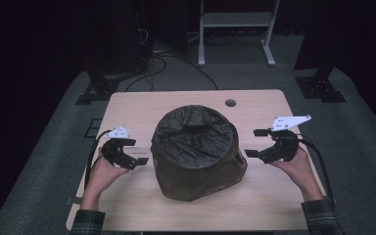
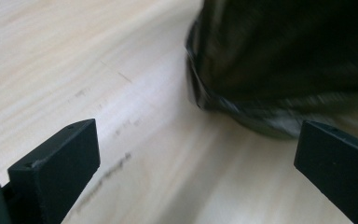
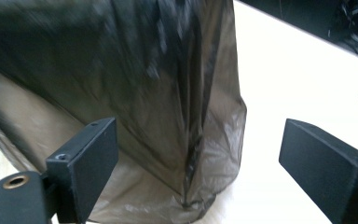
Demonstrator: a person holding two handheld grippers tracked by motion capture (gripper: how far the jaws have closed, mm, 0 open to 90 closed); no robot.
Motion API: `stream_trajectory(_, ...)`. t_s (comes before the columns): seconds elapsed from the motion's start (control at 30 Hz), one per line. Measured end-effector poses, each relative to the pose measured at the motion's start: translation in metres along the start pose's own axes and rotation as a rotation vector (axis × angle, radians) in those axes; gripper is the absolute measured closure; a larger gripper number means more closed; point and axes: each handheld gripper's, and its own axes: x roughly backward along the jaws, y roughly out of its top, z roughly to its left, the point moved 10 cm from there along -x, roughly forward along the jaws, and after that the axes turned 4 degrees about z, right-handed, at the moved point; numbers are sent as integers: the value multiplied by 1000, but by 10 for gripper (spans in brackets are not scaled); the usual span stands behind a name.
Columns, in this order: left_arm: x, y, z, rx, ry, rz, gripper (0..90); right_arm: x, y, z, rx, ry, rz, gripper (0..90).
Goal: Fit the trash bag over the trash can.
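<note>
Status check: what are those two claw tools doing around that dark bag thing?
Left gripper open, empty, beside the bin. Right gripper open, empty, on its other side. Bin covered by black bag stands mid-table, untouched. Nothing in the way.

The table (image 1: 127,205) is pale wood with a smooth matt finish and faint grain and scuff marks. The bag (image 1: 196,147) is thin dark plastic film, crinkled and slightly glossy, see-through brownish where it hangs loose near the base. The left gripper (image 1: 138,155) and right gripper (image 1: 255,143) have jaws of matt black plastic.
</note>
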Motion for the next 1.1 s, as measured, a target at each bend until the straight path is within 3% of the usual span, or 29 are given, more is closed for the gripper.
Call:
stream_trajectory(0.17,3,-17,-14,-33,2,29,0,13,20,7,35,21,-36,101)
stream_trajectory(0.37,-4,-44,-27,-57,16,81,0,22,48,19,90,30,-32,100)
stream_trajectory(0.67,-19,-68,-35,-92,12,138,0,17,87,40,179,45,-4,101)
stream_trajectory(0.9,-30,-79,-38,-131,5,172,0,-9,108,51,246,68,96,101)
stream_trajectory(1.1,-34,-79,-40,-138,-7,165,0,-41,107,57,282,79,212,102)
